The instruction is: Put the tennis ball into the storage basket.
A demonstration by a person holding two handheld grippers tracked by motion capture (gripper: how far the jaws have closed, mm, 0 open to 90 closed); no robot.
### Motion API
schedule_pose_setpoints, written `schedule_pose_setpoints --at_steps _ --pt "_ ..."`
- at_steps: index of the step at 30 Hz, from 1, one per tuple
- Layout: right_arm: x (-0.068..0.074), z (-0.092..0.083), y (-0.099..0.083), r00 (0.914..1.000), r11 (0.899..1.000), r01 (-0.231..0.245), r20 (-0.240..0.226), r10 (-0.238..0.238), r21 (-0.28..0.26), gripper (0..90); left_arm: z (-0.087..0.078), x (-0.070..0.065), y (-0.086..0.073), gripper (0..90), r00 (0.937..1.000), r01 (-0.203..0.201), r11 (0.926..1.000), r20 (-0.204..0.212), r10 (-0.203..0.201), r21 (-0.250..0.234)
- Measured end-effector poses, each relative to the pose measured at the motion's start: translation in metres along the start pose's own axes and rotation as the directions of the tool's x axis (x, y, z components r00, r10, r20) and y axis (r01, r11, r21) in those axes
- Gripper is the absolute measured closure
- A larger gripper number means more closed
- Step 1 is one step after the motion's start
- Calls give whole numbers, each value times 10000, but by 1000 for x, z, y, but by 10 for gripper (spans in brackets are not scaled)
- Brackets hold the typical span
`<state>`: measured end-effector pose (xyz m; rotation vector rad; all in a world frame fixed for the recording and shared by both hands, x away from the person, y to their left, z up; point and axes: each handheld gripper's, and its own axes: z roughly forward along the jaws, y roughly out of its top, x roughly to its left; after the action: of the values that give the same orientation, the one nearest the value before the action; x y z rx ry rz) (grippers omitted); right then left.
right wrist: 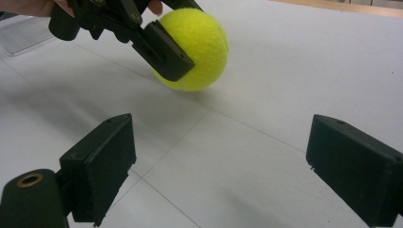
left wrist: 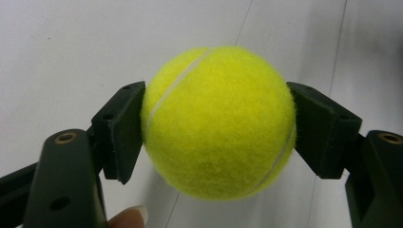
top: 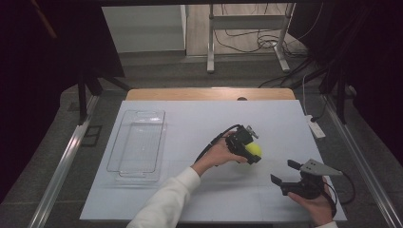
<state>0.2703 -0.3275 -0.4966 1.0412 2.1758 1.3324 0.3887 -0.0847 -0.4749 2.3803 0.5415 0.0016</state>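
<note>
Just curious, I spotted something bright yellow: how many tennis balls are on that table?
1. The tennis ball sits right of the table's middle, clamped between the jaws of the left gripper, well right of the clear tray.

You've got one tennis ball in play: bright yellow-green felt, fuzzy nap, clean, round and undeformed. A white seam curves from its top down the left face in the left gripper view, and another stretch of seam shows low on its right side. Your left gripper has it clamped, one black pad pressed flat against each side at roughly mid-height. The ball sits at the white table sheet, right of centre in the high view, its shadow directly underneath; can't tell if it touches the sheet or is just off it. In the right gripper view the ball appears at upper left.
</note>
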Motion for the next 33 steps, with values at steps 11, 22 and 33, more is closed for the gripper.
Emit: schedule_pose_setpoints --at_steps 11,22,33 --pt "0 0 0 10000 10000 19 15 -19 -3 93 -10 -2 -4 268 9999 -151 9999 -77 150 -70" --pt "0 0 0 10000 10000 15 28 -15 -6 93 -24 -3 -6 267 9993 -313 9991 -205 307 -274" --pt "0 0 0 10000 10000 26 24 -26 -1 92 -33 -2 -9 268 9997 -152 9983 -194 142 -555"
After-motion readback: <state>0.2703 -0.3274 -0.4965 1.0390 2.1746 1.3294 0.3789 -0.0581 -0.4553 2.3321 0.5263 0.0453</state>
